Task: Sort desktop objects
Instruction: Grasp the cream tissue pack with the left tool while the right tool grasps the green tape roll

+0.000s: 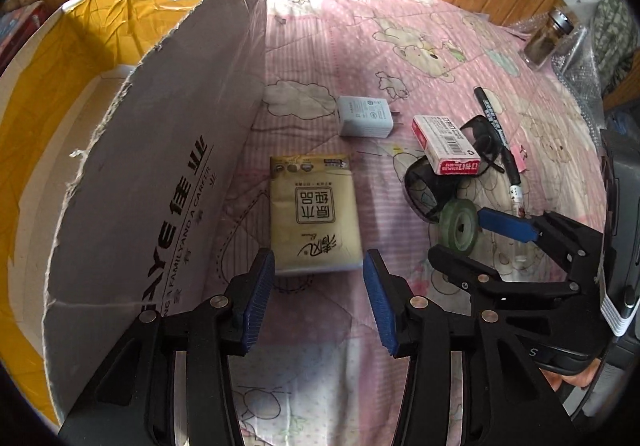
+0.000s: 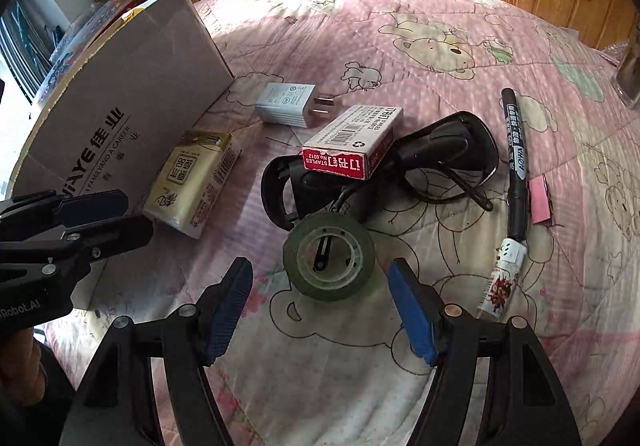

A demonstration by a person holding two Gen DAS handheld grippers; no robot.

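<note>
A yellow tissue pack (image 1: 314, 213) lies on the pink quilt just ahead of my left gripper (image 1: 318, 300), which is open with nothing between its blue pads. The pack's near edge sits level with the fingertips. My right gripper (image 2: 320, 306) is open too, and a roll of green tape (image 2: 329, 256) lies just beyond its fingertips, untouched. Behind the tape are black sunglasses (image 2: 452, 153) with a red-and-white staple box (image 2: 352, 143) resting on them. A white charger (image 2: 286, 103), a black marker (image 2: 516, 161) and a pink eraser (image 2: 539, 198) lie around.
An open cardboard box (image 1: 160, 165) with yellow lining stands at the left, its wall beside the tissue pack. A glass jar (image 1: 546, 39) stands at the far right near a wooden wall. A small white tube (image 2: 502, 284) lies at the marker's tip.
</note>
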